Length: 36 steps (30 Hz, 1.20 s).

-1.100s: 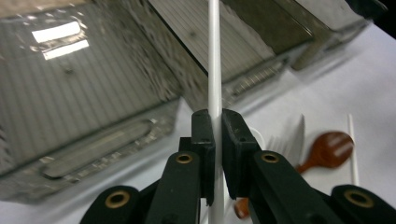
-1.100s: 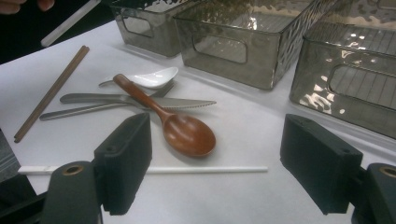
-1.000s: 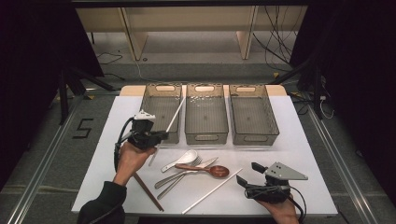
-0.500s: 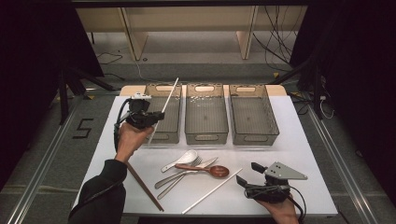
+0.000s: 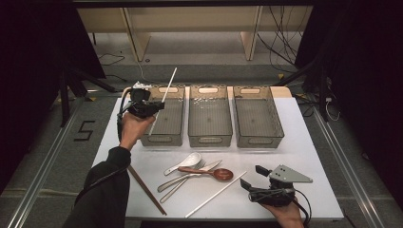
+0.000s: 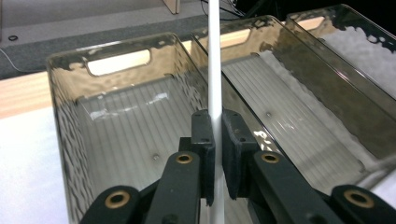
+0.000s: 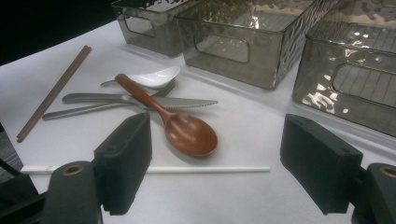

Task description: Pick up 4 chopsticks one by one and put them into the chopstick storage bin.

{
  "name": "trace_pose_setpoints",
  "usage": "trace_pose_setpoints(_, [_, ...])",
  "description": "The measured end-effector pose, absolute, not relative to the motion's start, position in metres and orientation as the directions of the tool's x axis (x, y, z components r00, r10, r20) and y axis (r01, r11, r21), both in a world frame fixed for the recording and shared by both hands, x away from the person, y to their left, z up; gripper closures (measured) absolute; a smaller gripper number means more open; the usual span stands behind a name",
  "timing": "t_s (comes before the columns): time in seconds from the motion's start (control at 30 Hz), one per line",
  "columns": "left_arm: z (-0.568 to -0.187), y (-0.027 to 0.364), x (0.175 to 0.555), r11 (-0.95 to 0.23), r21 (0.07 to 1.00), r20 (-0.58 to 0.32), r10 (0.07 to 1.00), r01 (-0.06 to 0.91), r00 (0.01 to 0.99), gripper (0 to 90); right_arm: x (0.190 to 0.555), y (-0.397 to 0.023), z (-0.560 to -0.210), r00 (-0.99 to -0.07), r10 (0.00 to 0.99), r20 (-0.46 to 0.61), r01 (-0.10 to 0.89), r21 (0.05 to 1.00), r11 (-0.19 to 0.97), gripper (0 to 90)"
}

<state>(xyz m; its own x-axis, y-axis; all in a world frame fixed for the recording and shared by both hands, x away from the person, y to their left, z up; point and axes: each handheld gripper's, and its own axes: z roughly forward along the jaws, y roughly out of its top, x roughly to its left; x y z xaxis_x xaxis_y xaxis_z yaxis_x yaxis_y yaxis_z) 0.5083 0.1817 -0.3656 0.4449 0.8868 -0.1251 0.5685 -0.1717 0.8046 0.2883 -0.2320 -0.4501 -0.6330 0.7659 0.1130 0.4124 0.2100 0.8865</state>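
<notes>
Two grippers are at work on the white table (image 5: 313,142). Nearest the person, the right gripper (image 5: 251,176) rests low at the table's front edge with its jaws spread wide and nothing between them; the hand under it is mostly cut off by the frame's bottom. Just ahead of it lies a white chopstick (image 7: 187,169), its near end hidden behind the left jaw in the right gripper view. Beyond that sit a wooden spoon (image 7: 187,133), a serrated knife (image 7: 140,100) and a white ceramic spoon (image 7: 149,77), overlapping so that the fork (image 5: 190,173) among them is hard to make out. A pair of brown chopsticks (image 5: 146,190) lies off to the left, partly under the person's sleeve. Farther back, the left gripper (image 5: 159,105) hangs over the leftmost bin (image 5: 166,137) of three clear bins, jaws pinching a second white chopstick (image 6: 215,60) that stands tilted, its top running out of the left gripper view and its lower end hidden behind the jaws.
</notes>
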Motion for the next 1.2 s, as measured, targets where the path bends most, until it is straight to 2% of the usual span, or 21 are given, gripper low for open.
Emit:
trace_pose_setpoints(0.3, [-0.371,0.18,0.524,-0.2,0.803,-0.075,0.901,0.561,0.427,83.7,0.289,-0.232,-0.451,-0.636,0.763,0.116,0.415,0.885,0.212,25.9])
trace_pose_setpoints(1.2, [-0.404,0.183,0.54,-0.214,0.774,-0.058,0.913,0.596,0.404,83.3,0.288,-0.232,-0.451,-0.64,0.76,0.117,0.414,0.885,0.212,25.9])
